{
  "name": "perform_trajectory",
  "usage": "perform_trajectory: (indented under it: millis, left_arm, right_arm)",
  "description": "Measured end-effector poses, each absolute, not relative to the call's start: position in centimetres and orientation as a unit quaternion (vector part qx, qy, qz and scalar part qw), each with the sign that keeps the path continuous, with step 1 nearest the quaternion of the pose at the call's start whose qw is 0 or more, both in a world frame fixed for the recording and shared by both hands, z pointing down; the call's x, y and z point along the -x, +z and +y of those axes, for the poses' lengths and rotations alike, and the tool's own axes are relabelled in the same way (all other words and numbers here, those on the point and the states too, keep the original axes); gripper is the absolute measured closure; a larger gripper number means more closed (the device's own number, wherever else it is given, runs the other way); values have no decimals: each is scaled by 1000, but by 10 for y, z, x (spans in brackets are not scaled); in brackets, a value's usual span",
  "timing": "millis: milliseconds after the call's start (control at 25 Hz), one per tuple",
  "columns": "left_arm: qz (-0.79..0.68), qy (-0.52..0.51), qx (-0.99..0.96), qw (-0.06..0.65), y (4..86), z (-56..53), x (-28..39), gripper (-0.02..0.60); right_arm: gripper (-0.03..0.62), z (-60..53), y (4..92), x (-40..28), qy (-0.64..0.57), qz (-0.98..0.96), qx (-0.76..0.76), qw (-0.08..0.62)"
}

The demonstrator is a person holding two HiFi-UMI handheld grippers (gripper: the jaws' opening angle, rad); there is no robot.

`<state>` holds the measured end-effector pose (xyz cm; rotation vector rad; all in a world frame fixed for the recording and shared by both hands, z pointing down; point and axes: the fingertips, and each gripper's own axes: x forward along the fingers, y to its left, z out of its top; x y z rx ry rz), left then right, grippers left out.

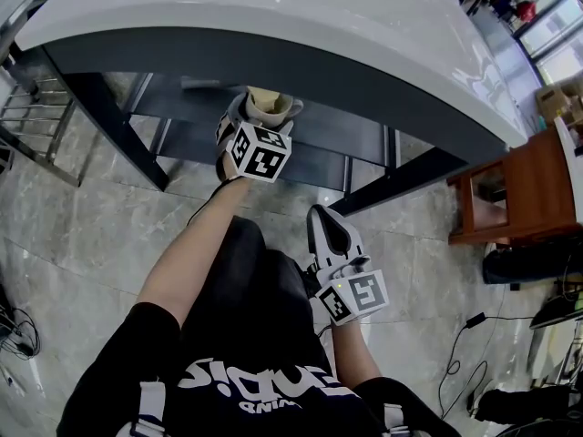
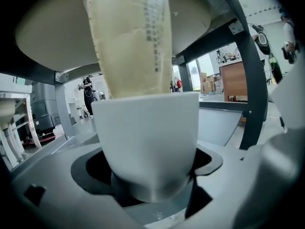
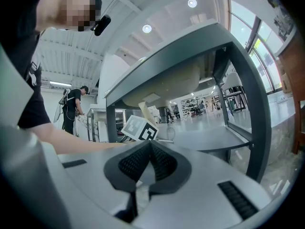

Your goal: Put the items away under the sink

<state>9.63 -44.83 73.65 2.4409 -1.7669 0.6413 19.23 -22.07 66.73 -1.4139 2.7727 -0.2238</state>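
Observation:
My left gripper point(image 1: 262, 109) is shut on a cream bottle point(image 1: 270, 106). It holds the bottle by the white cap point(image 2: 147, 142), and the cream body point(image 2: 129, 37) points away from the jaws. In the head view the bottle sits at the front edge of the white sink counter point(image 1: 273, 16), above the dark shelf point(image 1: 173, 107) below it. The left gripper view shows the basin's underside point(image 2: 52, 42) overhead. My right gripper point(image 1: 324, 217) is lower and nearer my body. Its ribbed pads point(image 3: 164, 163) are pressed together with nothing between them.
A dark metal frame point(image 1: 114, 121) carries the counter, with a leg point(image 3: 248, 94) at the right. A wooden stool point(image 1: 519, 194) stands at the right, a metal rack point(image 1: 27, 116) at the left. Cables point(image 1: 460, 335) lie on the tiled floor. A person point(image 3: 74, 106) stands in the background.

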Motion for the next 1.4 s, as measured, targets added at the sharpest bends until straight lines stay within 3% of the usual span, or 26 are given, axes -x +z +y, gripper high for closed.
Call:
perform_trajectory:
  millis: [1400]
  left_arm:
    - [-569,159,-806,35,720,-404,-78,103]
  right_arm:
    - [576,-221,671,-184,-72,892,445,10]
